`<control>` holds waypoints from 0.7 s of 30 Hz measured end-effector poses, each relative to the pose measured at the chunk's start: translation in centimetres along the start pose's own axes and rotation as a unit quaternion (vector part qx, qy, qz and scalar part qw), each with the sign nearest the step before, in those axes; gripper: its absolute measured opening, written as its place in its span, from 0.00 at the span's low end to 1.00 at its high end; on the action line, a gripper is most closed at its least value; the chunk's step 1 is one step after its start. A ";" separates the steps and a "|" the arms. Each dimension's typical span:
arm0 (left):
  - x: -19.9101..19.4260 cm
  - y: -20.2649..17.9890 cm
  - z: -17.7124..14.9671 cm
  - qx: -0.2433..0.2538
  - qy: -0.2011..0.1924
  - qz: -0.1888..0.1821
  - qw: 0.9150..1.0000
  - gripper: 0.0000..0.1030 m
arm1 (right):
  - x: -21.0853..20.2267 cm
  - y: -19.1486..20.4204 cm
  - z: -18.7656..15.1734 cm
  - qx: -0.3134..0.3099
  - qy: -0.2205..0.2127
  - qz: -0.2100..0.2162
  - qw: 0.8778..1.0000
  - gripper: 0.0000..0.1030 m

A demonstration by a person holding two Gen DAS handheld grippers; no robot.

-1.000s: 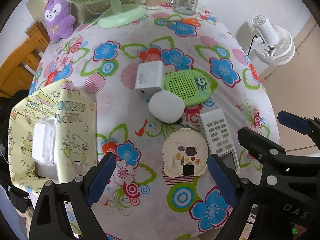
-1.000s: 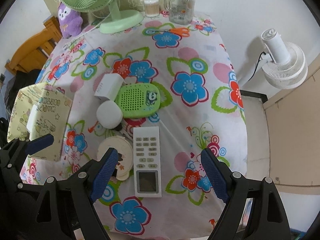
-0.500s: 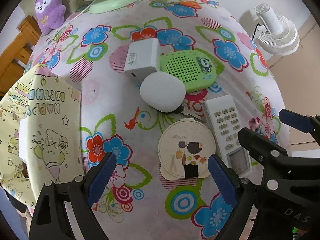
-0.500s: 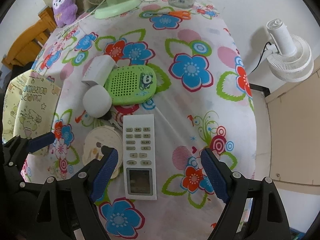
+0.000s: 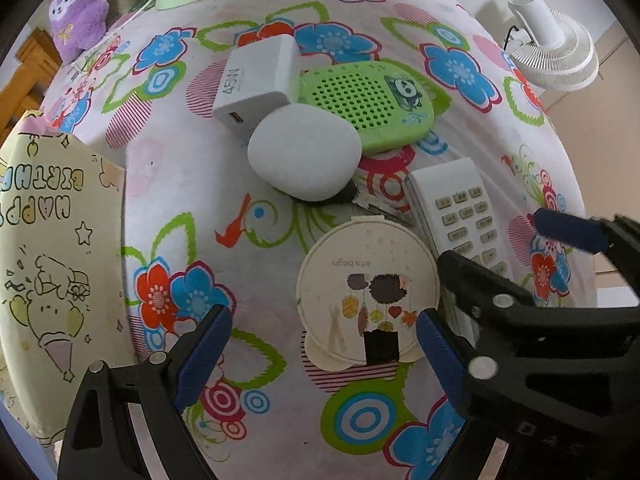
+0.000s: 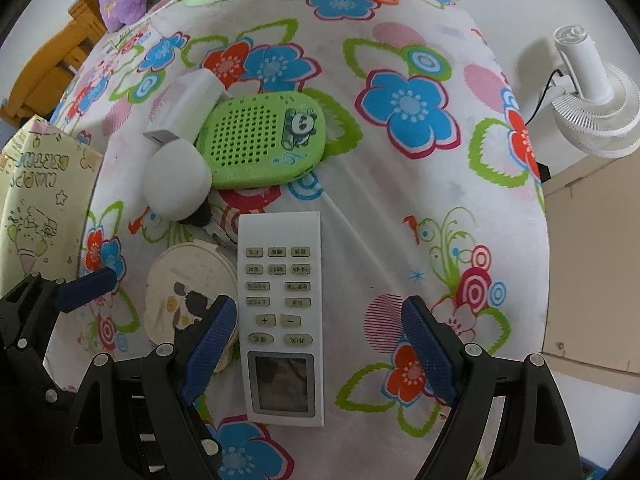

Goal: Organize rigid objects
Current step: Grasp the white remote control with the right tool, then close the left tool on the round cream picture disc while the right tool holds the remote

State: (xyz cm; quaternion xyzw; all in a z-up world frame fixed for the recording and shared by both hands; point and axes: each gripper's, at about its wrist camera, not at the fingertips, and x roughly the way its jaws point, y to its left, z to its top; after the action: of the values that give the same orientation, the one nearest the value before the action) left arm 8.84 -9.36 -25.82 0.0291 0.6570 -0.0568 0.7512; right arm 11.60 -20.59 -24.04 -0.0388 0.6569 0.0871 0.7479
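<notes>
Only the right wrist view shows the white remote control [image 6: 281, 316] whole, grey screen nearest, between the right gripper [image 6: 320, 344]'s closing, untouching jaws. The left gripper [image 5: 322, 354], spread wide, frames the round cream compact [image 5: 366, 292] near the table [image 5: 168, 184]'s front edge.

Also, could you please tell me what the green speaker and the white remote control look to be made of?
Green speaker: looks like moulded matte plastic, possibly rubbery; a grid of punched holes and a printed panda sticker. White remote control: hard, smooth plastic with a slight sheen, raised cream buttons that may be rubber, and a glossy screen window.
</notes>
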 end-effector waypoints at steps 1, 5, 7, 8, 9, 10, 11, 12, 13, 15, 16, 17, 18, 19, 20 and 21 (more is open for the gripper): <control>0.0 0.1 0.0 -0.001 0.000 -0.001 1.000 0.93 | 0.2 0.0 0.0 0.002 0.002 0.003 1.000 0.80; 0.0 0.4 0.0 0.000 -0.001 0.000 1.000 0.94 | 0.5 0.4 0.0 -0.001 0.007 0.016 1.000 0.68; 0.1 0.1 0.0 0.001 -0.001 0.001 1.000 0.94 | 0.5 0.7 0.0 -0.006 0.004 0.023 1.000 0.58; 0.1 0.1 -0.1 0.004 -0.002 0.003 1.000 0.94 | 0.4 0.8 0.0 -0.009 0.005 0.028 1.000 0.56; 0.4 -0.4 0.2 0.005 -0.002 0.004 1.000 0.94 | 0.4 0.9 0.0 -0.012 0.005 0.034 0.999 0.51; 0.4 -0.4 0.3 0.006 -0.001 0.003 1.000 0.94 | 0.3 1.0 0.0 -0.014 0.006 0.038 0.999 0.47; 0.4 -0.6 0.4 0.007 0.000 0.002 1.000 0.94 | 0.3 1.0 0.1 -0.014 0.008 0.035 0.999 0.47; 0.3 -0.8 0.4 0.008 0.001 0.000 1.000 0.94 | 0.3 1.0 0.1 -0.014 0.008 0.034 0.999 0.47; 0.3 -1.0 0.5 0.008 0.002 0.000 1.000 0.94 | 0.2 1.0 0.0 -0.014 0.008 0.034 0.999 0.46; 0.1 -1.4 0.6 0.013 0.002 0.000 1.000 0.94 | 0.1 0.8 -0.1 -0.010 0.010 0.029 0.999 0.46; 0.0 -1.5 0.6 0.015 0.001 0.000 1.000 0.94 | 0.2 0.8 -0.1 -0.008 0.011 0.026 1.000 0.46; -0.1 -1.7 0.6 0.016 0.001 -0.001 1.000 0.94 | 0.2 0.6 -0.1 -0.006 0.011 0.023 1.000 0.46; -0.1 -1.9 0.7 0.018 0.001 -0.002 1.000 0.94 | 0.1 0.4 -0.1 -0.002 0.012 0.020 1.000 0.46; -0.2 -2.1 0.8 0.019 0.002 -0.002 1.000 0.94 | 0.1 0.1 -0.1 0.001 0.012 0.018 1.000 0.46; -0.2 -2.3 1.0 0.021 0.002 -0.002 1.000 0.94 | 0.1 -0.2 -0.3 0.003 0.013 0.017 1.000 0.46; -0.1 -2.5 1.1 0.022 0.002 -0.002 1.000 0.94 | 0.1 -0.4 -0.3 0.008 0.014 0.017 1.000 0.46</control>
State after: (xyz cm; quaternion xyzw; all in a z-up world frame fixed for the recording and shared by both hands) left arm 9.55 -11.93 -25.46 0.0446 0.6575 -0.0724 0.7486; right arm 11.38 -21.05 -24.19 -0.0228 0.6682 0.0940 0.7376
